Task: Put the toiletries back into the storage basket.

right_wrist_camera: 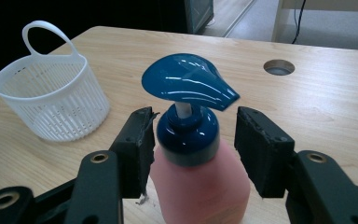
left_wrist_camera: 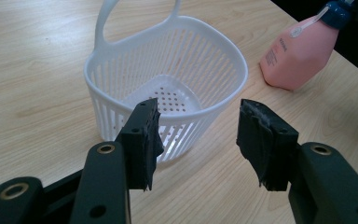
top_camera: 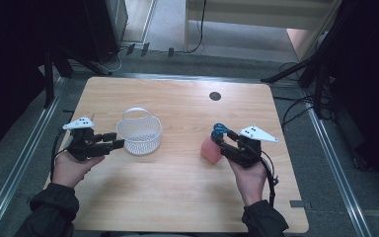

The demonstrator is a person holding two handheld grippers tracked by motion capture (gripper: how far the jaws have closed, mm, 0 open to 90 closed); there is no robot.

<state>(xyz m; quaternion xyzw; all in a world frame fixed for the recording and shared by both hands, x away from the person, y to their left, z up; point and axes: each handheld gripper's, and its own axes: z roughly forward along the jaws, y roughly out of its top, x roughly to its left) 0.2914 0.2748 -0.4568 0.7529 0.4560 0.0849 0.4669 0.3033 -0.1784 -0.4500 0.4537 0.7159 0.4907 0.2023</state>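
Observation:
A pink pump bottle (top_camera: pixel 209 149) with a blue pump head stands on the wooden table (top_camera: pixel 177 197), right of centre. My right gripper (top_camera: pixel 222 138) is open with a jaw on each side of the bottle's blue collar (right_wrist_camera: pixel 189 133); the left jaw is at the collar, the right jaw stands off with a gap. A white slotted basket (top_camera: pixel 139 132) with a loop handle stands left of centre, nothing inside it. My left gripper (top_camera: pixel 117 139) is open just left of the basket, its jaws aimed at the basket's wall (left_wrist_camera: pixel 214 100). In the left gripper view the bottle (left_wrist_camera: pixel 298 51) stands beyond the basket.
A round cable hole (top_camera: pixel 215 96) sits in the table's far middle. Dark stands and cables (top_camera: pixel 301 106) line the floor on both sides of the table. Bare wood lies between the basket (right_wrist_camera: pixel 51 107) and the bottle (right_wrist_camera: pixel 200 186).

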